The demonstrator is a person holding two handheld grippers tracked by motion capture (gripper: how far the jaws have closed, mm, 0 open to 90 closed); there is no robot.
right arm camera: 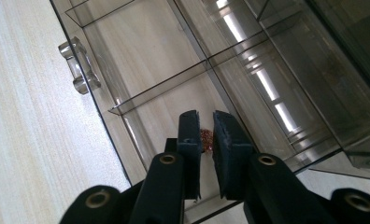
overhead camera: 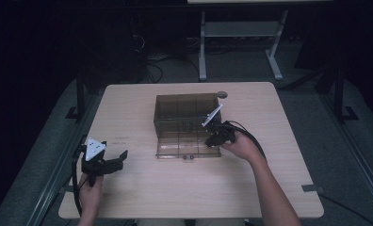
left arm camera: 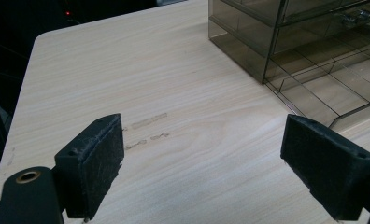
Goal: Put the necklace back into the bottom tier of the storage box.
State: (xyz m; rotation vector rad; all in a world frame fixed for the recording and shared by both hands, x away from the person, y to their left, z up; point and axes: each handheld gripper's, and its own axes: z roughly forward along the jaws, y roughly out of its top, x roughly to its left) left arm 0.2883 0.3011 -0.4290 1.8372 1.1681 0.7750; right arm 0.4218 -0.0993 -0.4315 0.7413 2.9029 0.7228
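Two black jaws of the right tongs [right arm camera: 206, 135] nearest the lens: narrowly parted, a small reddish speckled item [right arm camera: 206, 138] in the gap, pad contact not discernible. Positioned over the right-hand compartment of one pulled-out drawer [right arm camera: 141, 70] of one smoke-tinted transparent drawer cabinet [overhead camera: 187, 115]. One clear handle [right arm camera: 79, 65] on the drawer front. Compartment dividers visible inside the drawer; count not determinable. Left tongs [left arm camera: 202, 172]: two jaws spread wide, nothing between them, above bare table [left arm camera: 174, 93] at the left front, well apart from the cabinet. Cabinet located mid-table, drawer extended toward the person. Two hands: left hand [overhead camera: 91, 186], right hand [overhead camera: 241, 146], one tongs each.
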